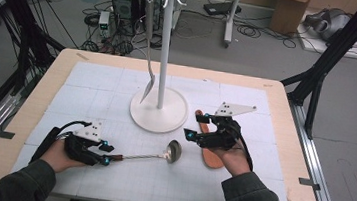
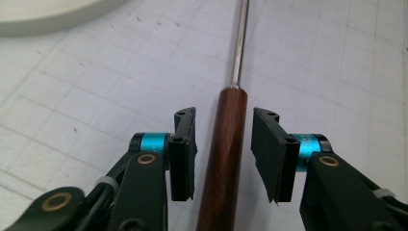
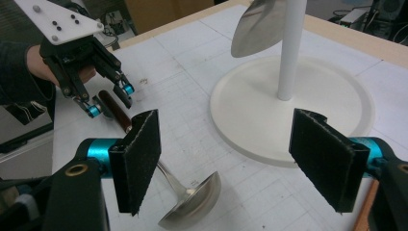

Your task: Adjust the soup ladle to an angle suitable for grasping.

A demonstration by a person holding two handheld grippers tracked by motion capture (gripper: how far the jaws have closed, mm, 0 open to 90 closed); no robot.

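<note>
Ladle (image 1: 153, 154) lying flat on the gridded mat (image 1: 91, 96), at about six o'clock from the white hanging stand (image 1: 159, 106). Its long axis runs roughly nine to three o'clock in the high view: the dark wooden handle (image 2: 225, 159) points toward nine, the steel bowl (image 3: 195, 204) toward three, just clear of the stand's round base. The left gripper (image 1: 106, 154) straddles the handle end; in the left gripper view the handle rises toward twelve o'clock between the two jaws, with a visible gap on each side, so the pads (image 2: 185, 154) are released and not yet pressing. The right gripper (image 1: 197, 126) hovers at about three o'clock from the bowl, jaws spread wide and empty, above a wooden spatula (image 1: 210, 154) that lies on the mat. A metal turner (image 1: 148, 77) already hangs from the stand's upper hooks. Judgement: the left hand is the nearer one, aligned with the handle's axis; closing squarely across that axis is what the pickup depends on.
</note>
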